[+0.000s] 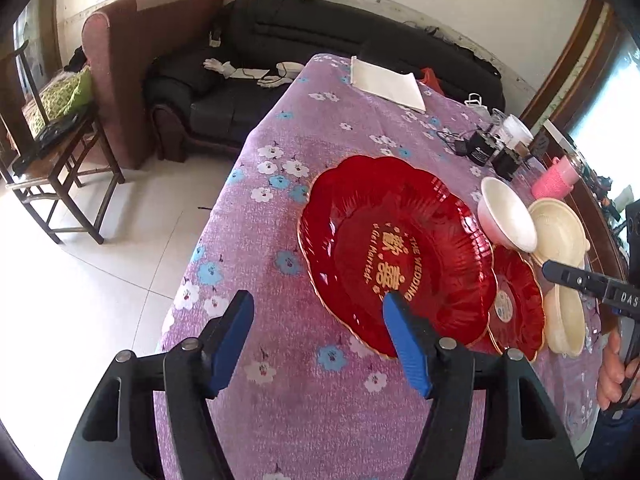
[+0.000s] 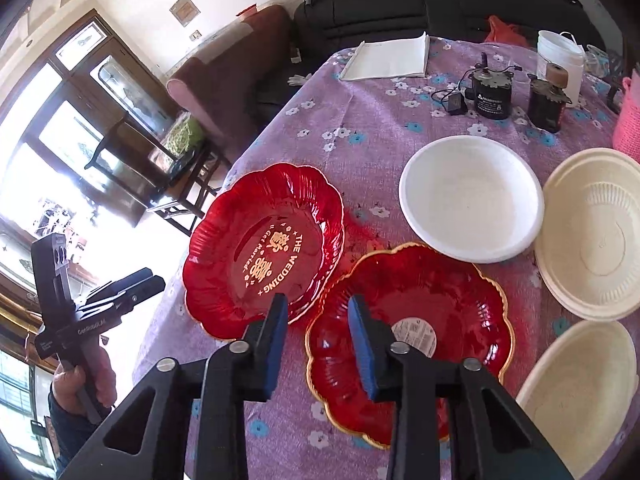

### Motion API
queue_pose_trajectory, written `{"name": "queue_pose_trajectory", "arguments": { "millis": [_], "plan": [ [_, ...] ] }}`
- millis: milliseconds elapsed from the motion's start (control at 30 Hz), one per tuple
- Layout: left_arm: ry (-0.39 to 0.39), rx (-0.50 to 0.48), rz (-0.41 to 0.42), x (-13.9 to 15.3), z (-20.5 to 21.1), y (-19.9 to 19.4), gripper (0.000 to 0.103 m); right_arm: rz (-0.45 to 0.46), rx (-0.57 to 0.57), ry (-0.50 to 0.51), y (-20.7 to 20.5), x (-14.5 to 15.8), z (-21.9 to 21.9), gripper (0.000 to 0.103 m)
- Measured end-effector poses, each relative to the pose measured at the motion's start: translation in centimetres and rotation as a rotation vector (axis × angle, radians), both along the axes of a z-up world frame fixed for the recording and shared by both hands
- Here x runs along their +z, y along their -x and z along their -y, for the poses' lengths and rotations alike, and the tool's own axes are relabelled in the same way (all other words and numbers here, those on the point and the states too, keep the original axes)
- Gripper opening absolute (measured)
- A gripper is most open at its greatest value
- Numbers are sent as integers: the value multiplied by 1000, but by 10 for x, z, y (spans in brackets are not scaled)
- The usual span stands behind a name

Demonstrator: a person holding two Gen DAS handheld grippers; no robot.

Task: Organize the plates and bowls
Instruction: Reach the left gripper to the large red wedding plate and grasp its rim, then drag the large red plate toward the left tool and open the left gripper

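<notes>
A large red scalloped plate (image 1: 396,256) (image 2: 260,248) with gold "THE WEDDING" lettering lies on the purple flowered tablecloth (image 1: 288,400). My left gripper (image 1: 316,300) is open; its right finger hangs over the plate's near rim, its left finger over bare cloth. Beside it lies a second red plate (image 2: 420,320) (image 1: 520,304) with a round sticker. My right gripper (image 2: 318,302) is open above that plate's left rim, which sits between the pads without being pressed. A white bowl (image 2: 472,200) (image 1: 508,216) and cream bowls (image 2: 592,232) (image 2: 580,392) (image 1: 560,232) sit to the right.
The table's left edge (image 1: 224,208) drops to a tiled floor with a wooden chair (image 1: 60,168) and sofas behind. At the back of the table are a white booklet (image 2: 388,58), black motors (image 2: 492,96), a white tub (image 2: 560,60) and a pink cup (image 1: 554,178).
</notes>
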State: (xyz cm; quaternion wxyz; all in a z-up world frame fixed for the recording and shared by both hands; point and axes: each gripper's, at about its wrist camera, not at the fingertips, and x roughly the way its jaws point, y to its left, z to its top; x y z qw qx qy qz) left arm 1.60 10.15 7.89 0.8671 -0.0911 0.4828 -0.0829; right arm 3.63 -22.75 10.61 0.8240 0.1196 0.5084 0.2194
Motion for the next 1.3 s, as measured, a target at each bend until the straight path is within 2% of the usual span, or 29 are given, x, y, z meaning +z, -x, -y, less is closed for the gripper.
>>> {"name": "queue_pose_trajectory", "arguments": {
  "millis": [100, 300, 533, 667, 800, 867, 1000, 1067, 1233, 1300],
  "plan": [
    [8, 20, -16, -3, -5, -12, 67, 3, -3, 6, -8, -2, -5, 31],
    [18, 27, -44, -11, -7, -31, 59, -9, -28, 20, -25, -10, -8, 31],
    [42, 21, -86, -28, -6, -47, 34, -37, -33, 26, -44, -27, -12, 31],
    [44, 8, -87, -32, -3, -49, 25, -46, -25, 30, -51, -33, -15, 31],
    [33, 3, -87, -34, 2, -53, 22, -52, -16, 34, -55, -38, -18, 31],
    [27, -1, -87, -35, 3, -54, 18, -57, -11, 27, -56, -40, -18, 28],
    [8, 1, -80, -36, 4, -54, 15, -61, -8, 35, -57, -42, -20, 14],
    [2, 3, -83, -38, 4, -55, 11, -62, -11, 38, -58, -43, -22, 13],
    [-5, 2, -82, -43, 5, -55, 10, -74, -6, 30, -59, -48, -28, 13],
    [-9, 2, -78, -43, 6, -55, 10, -64, -14, 40, -58, -48, -28, 9]
  ]
}}
